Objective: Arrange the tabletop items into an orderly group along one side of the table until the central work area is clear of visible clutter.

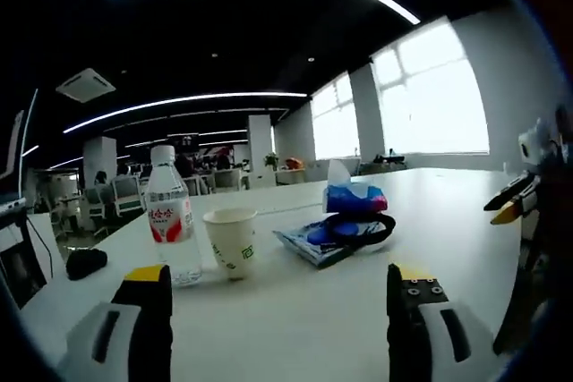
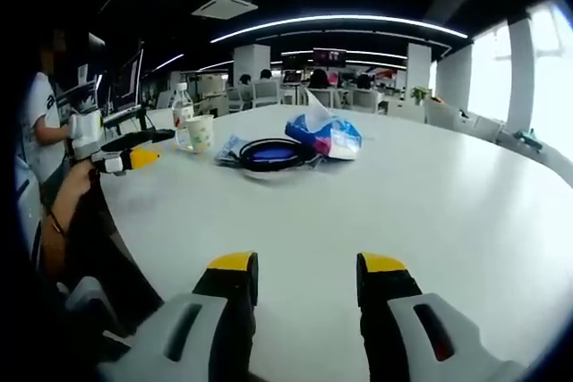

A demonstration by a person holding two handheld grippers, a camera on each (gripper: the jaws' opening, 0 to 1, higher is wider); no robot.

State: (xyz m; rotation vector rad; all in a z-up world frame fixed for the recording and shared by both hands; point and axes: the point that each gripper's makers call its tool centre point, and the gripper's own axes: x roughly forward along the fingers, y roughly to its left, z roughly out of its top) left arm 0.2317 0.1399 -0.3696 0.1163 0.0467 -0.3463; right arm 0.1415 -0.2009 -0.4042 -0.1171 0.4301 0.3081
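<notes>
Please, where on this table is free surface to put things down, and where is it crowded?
Free: the wide white table stretch between the right gripper and the tissue pack. Crowded: the far cluster, where water bottle, paper cup, black cable coil and tissue pack sit close together.

Both views skim low over the white table (image 1: 358, 301), from opposite sides, sharing the paper cup (image 1: 231, 241) cluster.
</notes>
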